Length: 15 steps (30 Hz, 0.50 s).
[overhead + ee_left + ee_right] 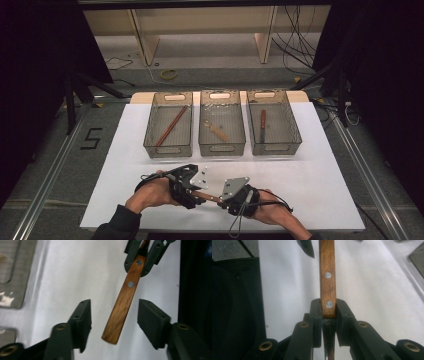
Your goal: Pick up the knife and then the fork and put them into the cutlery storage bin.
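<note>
A knife with a brown wooden handle [206, 195] and two metal rivets hangs just above the white table top, near its front edge, between my two grippers. My right gripper [218, 198] is shut on the handle's blade end; in the right gripper view its jaws [328, 306] clamp the wood [327, 262] at the lower rivet. My left gripper [198, 195] faces it from the left. In the left gripper view its pads [113, 307] stand open on either side of the handle's free end [122, 302] without touching it. The right gripper [143, 255] holds the far end.
Three mesh baskets stand in a row at the back of the white table [310, 170]: the left one [168, 150] holds a long brown stick, the middle one [222, 148] a small wooden utensil, the right one [273, 146] another knife.
</note>
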{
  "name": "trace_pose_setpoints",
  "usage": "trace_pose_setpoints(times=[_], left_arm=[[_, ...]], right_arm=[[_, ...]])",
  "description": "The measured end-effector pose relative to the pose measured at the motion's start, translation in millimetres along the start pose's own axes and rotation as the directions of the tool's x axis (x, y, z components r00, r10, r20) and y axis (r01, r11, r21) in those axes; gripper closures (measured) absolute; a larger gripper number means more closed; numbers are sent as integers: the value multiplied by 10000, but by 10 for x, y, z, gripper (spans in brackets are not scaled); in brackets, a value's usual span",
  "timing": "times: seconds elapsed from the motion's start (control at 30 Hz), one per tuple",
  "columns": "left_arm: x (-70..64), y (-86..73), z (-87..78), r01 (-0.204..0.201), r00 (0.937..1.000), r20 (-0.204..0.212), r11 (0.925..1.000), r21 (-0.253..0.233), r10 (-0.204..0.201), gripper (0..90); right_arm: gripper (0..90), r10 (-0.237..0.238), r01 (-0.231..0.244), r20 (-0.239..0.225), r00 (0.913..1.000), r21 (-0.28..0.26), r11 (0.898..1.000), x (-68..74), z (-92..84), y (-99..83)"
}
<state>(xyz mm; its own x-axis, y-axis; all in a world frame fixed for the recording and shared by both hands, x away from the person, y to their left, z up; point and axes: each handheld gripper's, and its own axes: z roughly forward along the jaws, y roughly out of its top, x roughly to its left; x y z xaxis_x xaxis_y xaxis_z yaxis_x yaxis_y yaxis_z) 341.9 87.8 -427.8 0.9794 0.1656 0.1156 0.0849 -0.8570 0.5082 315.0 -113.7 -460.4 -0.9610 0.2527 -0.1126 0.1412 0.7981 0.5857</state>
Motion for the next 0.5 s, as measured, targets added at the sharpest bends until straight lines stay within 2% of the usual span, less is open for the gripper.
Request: trace_pose_setpoints(times=[0.13, 0.2, 0.3, 0.37, 0.47, 0.5], left_arm=[[51, -94, -45, 755, 9968, -235, 9953, -601, -770, 358], [82, -145, -74, 1053, 9926, -501, 9892, -1018, -1108, 336], [110, -202, -114, 1558, 9839, -619, 9746, -1607, -1675, 316], [133, -264, -131, 1955, 9759, -585, 9619, -1914, -2100, 297], [155, -355, -129, 2459, 9623, -593, 9420, -2284, -2655, 277], [159, -397, -121, 2650, 9560, -596, 9329, -2440, -2872, 270]], right_arm=[[784, 215, -214, 273, 9994, -60, 9998, -66, -35, -30], [784, 422, -417, 409, 9983, -136, 9990, -117, -65, -55], [784, 701, -688, 603, 9957, -233, 9974, -184, -102, -88], [783, 882, -859, 855, 9924, -301, 9958, -245, -130, -117], [783, 1289, -1247, 1042, 9862, -456, 9911, -308, -182, -147], [783, 1337, -1292, 1076, 9852, -478, 9905, -330, -199, -156]])
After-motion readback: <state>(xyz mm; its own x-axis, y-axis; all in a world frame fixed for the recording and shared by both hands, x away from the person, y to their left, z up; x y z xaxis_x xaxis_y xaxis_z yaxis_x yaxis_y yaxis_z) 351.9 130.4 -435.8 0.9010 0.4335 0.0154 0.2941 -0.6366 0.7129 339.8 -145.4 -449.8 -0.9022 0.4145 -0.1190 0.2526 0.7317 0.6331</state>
